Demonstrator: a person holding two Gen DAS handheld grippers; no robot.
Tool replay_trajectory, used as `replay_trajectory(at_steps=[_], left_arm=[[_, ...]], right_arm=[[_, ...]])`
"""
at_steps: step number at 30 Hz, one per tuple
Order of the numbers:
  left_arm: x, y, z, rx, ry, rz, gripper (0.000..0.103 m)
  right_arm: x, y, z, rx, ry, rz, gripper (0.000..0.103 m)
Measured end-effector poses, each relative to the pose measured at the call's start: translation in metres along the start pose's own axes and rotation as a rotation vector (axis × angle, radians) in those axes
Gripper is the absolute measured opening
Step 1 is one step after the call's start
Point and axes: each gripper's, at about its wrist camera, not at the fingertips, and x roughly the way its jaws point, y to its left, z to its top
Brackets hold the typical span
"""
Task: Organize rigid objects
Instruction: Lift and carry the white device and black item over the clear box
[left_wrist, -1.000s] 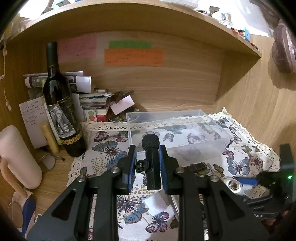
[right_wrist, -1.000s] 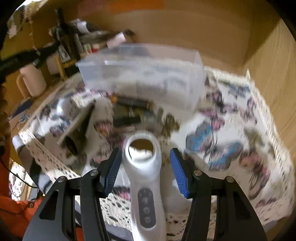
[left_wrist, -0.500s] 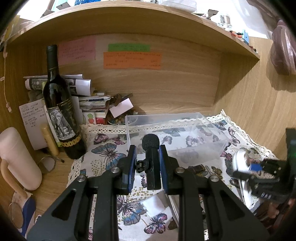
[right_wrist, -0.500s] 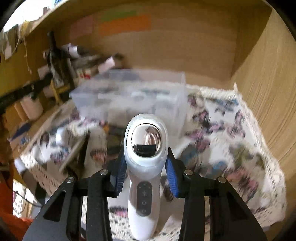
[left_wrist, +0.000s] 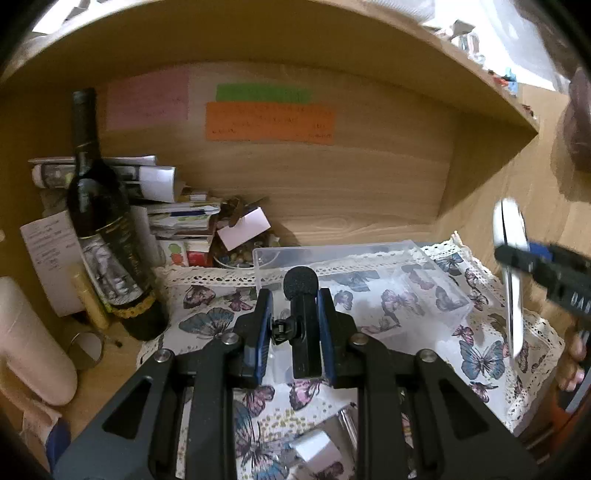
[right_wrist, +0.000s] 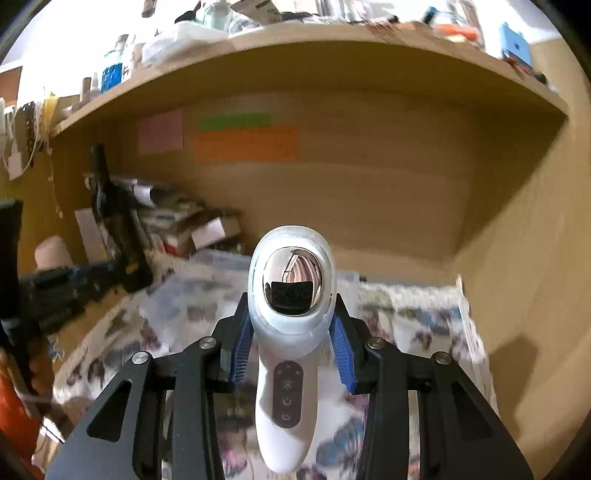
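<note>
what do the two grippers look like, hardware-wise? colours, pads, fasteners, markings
Both match: the left gripper and right gripper have matte black angular frames with triangular cutouts, silver round screw heads at the joints and blue ribbed pads on the fingers. In the left wrist view, the right gripper's side carries white lettering, too blurred to read. No cables or sleeves show.

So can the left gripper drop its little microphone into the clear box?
Probably yes. The left gripper is shut on the small black microphone, and the clear plastic box sits open-topped just ahead on the butterfly cloth, with nothing between them.
</note>
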Motion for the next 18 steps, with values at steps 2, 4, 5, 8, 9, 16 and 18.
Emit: replay_trajectory(at_steps=[2, 4, 5, 8, 9, 16, 18], left_arm=[[0.010, -0.001, 0.005, 0.008, 0.014, 0.002, 0.023], [0.021, -0.002, 0.010, 0.014, 0.033, 0.000, 0.023], [0.027, -0.003, 0.012, 0.016, 0.045, -0.004, 0.023], [0.046, -0.005, 0.017, 0.024, 0.083, -0.012, 0.023], [0.052, -0.007, 0.017, 0.030, 0.097, -0.012, 0.023], [0.103, -0.014, 0.008, 0.069, 0.221, -0.017, 0.023], [0.112, -0.013, 0.004, 0.066, 0.248, -0.021, 0.023]], right_arm=[[0.012, 0.001, 0.013, -0.011, -0.004, 0.003, 0.036], [0.024, 0.002, 0.020, -0.026, -0.004, -0.001, 0.036], [0.033, 0.003, 0.025, -0.034, 0.003, -0.002, 0.036], [0.055, 0.007, 0.033, -0.063, 0.010, -0.022, 0.036], [0.065, 0.009, 0.034, -0.073, 0.016, -0.032, 0.036], [0.124, 0.011, 0.024, -0.128, 0.133, -0.051, 0.036], [0.138, 0.010, 0.019, -0.129, 0.183, -0.036, 0.036]])
